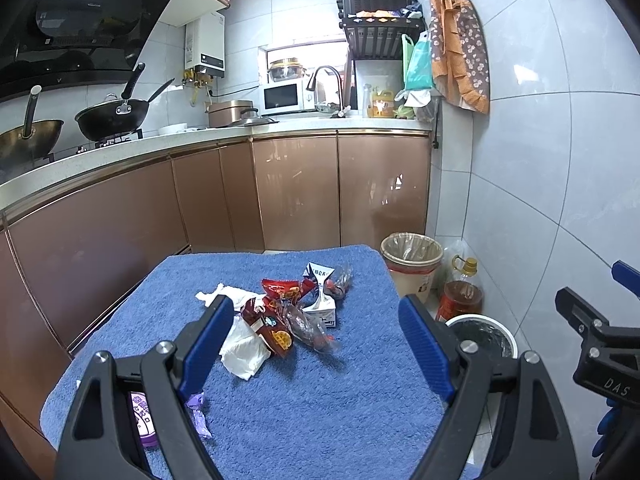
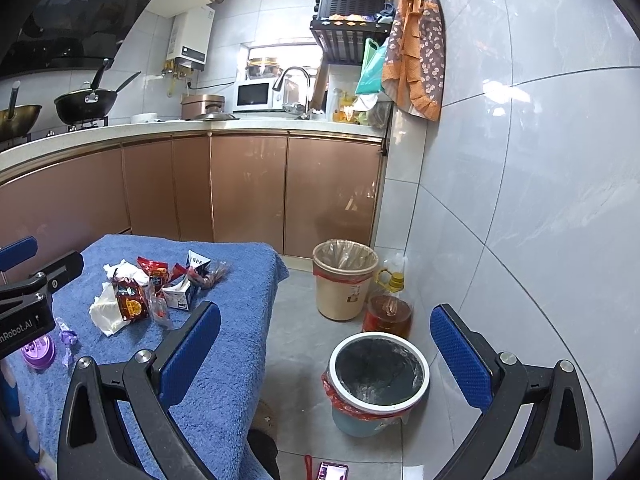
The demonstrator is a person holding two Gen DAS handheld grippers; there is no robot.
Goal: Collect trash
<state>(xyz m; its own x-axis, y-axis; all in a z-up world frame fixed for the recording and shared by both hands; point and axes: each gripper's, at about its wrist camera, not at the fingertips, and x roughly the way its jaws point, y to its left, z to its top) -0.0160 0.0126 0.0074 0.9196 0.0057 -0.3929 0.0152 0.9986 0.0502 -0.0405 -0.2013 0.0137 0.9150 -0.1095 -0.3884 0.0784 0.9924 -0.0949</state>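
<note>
1. Now your left gripper hangs wide-jawed above the heap of crumpled wrappers and tissue on the blue towel-covered table.
2. Your right gripper gapes empty over the white-rimmed lined bin.

Blue terry towel: rough cloth. Snack wrappers: glossy plastic. Tissue: matt paper. Cabinet doors: smooth glossy. Gripper pads: textured blue plastic.

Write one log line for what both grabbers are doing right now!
left gripper: open, above blue towel | right gripper: open, empty | wrapper pile: untouched | white-rimmed bin: on floor
</note>
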